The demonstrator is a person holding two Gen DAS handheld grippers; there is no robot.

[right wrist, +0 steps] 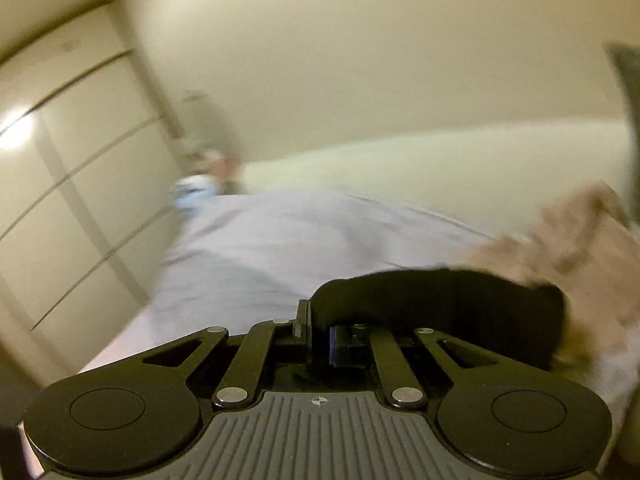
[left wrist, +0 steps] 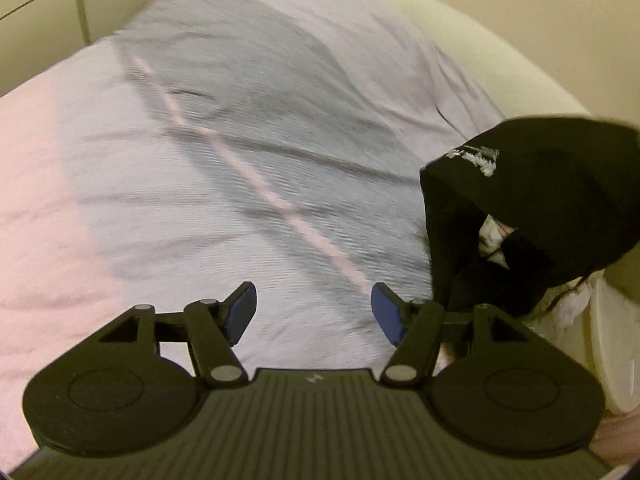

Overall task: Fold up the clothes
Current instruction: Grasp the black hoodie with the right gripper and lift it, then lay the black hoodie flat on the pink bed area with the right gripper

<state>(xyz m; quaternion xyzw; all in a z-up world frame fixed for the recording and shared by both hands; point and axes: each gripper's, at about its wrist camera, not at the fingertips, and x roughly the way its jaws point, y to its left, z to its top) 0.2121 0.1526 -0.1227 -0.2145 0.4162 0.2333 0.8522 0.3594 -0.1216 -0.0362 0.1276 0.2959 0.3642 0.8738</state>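
Observation:
A black garment (left wrist: 540, 184) with a small white print hangs raised at the right of the left wrist view, its folds drooping toward the bed. In the right wrist view the same black garment (right wrist: 440, 300) bunches just past the fingers and trails to the right. My right gripper (right wrist: 318, 328) is shut on its edge, with cloth pinched between the blue pads. My left gripper (left wrist: 314, 292) stands open over the pale lilac bedsheet (left wrist: 240, 140), nothing between its fingers, and the black garment is just to its right.
The sheet (right wrist: 300, 240) covers a bed that runs away toward a cream wall. Wardrobe doors (right wrist: 60, 160) stand to the left. A tan cloth (right wrist: 580, 240) lies at the right, and a blue and white item (right wrist: 196, 192) at the bed's far end. A white object (left wrist: 612, 352) sits beside the bed.

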